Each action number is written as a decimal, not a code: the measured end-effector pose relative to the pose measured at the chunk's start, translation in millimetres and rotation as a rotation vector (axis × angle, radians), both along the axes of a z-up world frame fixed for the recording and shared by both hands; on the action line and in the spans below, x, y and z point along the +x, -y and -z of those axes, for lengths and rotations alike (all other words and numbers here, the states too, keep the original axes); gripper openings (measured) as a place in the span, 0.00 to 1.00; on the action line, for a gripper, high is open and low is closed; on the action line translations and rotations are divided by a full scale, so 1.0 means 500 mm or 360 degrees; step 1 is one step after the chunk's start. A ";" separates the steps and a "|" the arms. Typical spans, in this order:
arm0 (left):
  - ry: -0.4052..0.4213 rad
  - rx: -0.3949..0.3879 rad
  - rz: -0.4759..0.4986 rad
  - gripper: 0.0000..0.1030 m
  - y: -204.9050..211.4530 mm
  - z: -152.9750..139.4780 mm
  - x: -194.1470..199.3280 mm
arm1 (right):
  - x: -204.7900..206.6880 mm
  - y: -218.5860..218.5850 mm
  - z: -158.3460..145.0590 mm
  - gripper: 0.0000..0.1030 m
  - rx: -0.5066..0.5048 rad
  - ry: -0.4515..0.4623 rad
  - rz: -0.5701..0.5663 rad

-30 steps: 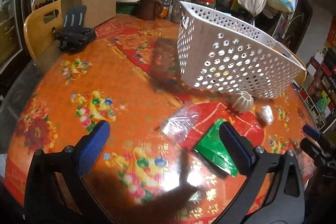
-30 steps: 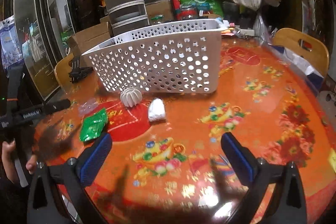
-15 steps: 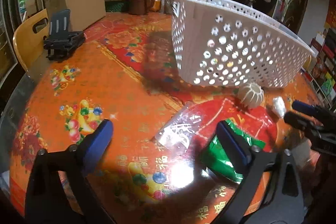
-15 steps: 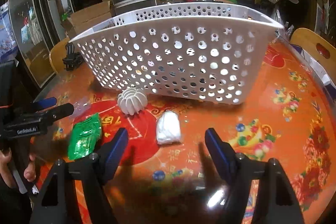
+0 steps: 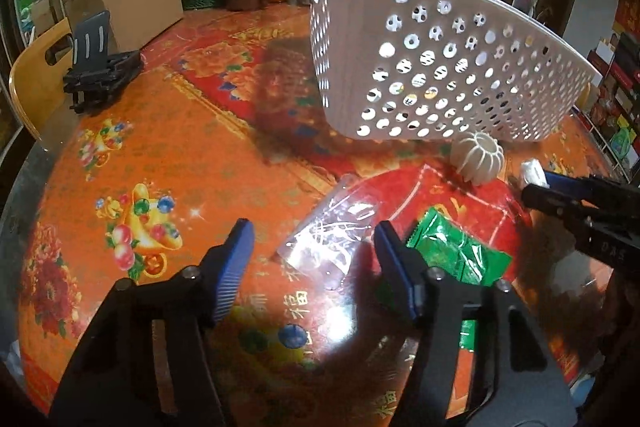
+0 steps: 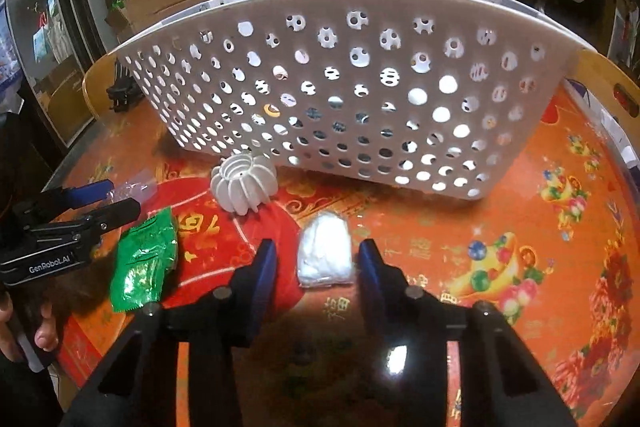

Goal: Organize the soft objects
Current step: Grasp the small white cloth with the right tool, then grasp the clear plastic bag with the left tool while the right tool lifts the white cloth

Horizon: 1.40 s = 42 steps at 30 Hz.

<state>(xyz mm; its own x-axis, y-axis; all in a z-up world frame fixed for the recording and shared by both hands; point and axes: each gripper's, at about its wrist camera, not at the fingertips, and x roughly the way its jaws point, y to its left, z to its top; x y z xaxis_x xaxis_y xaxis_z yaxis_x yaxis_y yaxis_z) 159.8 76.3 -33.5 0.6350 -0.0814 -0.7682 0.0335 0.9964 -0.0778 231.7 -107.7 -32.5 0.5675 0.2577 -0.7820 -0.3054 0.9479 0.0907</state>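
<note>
Now nearer than before: right gripper [image 6: 316, 259] open, straddling white pouch [image 6: 325, 255] beside basket [image 6: 340, 87]; left gripper [image 5: 310, 259] open over clear bag [image 5: 332, 239], marked "GenRobot.AI".

Light falls from overhead, leaving white glare on the glossy surface [image 5: 332, 323] just ahead of the left claw [image 5: 312, 259] and another hot spot near the right claw [image 6: 316, 267]. Dark shadows pool under both claws. The room behind is dim. Fisheye bending curves the white basket [image 6: 340, 87] and blackens the corners. The clear bag [image 5: 332, 239] looks slightly blurred, perhaps from motion.
</note>
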 end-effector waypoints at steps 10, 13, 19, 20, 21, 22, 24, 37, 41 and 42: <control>0.0109 -0.0009 0.0008 0.37 -0.005 -0.014 -0.025 | -0.006 0.011 -0.013 0.26 0.0023 0.0043 0.0019; 0.0140 -0.0006 0.0011 0.37 -0.004 -0.019 -0.032 | -0.020 0.023 -0.025 0.26 0.0083 0.0084 0.0017; 0.0190 -0.0010 0.0008 0.37 -0.007 -0.027 -0.043 | -0.050 0.017 -0.030 0.25 0.0117 0.0135 -0.0008; 0.0194 -0.0011 0.0005 0.37 -0.008 -0.027 -0.044 | -0.053 0.007 -0.008 0.25 0.0150 0.0041 -0.0063; 0.0193 -0.0015 0.0002 0.37 -0.009 -0.027 -0.043 | -0.072 0.006 -0.013 0.25 0.0166 0.0126 -0.0083; 0.0193 -0.0020 0.0003 0.37 -0.009 -0.027 -0.045 | -0.094 0.014 -0.025 0.25 0.0120 0.0267 0.0006; 0.0196 -0.0020 0.0008 0.37 -0.008 -0.028 -0.045 | -0.113 0.015 -0.023 0.25 0.0119 0.0329 -0.0017; 0.0338 -0.0059 -0.0002 0.37 -0.002 -0.060 -0.088 | -0.196 0.053 -0.011 0.25 0.0177 0.0348 -0.0033; 0.0396 -0.0046 0.0006 0.37 0.017 -0.108 -0.117 | -0.199 0.058 -0.053 0.25 0.0189 0.0366 -0.0037; 0.0418 -0.0059 0.0016 0.37 0.020 -0.126 -0.125 | -0.205 0.065 -0.060 0.25 0.0199 0.0376 -0.0038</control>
<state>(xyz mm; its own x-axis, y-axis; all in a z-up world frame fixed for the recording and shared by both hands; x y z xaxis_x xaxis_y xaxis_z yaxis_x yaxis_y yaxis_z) 97.1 66.6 29.6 0.8111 -0.1136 -0.5738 0.0673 0.9926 -0.1014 129.3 -140.0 -2.6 0.7229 0.3596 -0.5900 -0.3543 0.9260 0.1304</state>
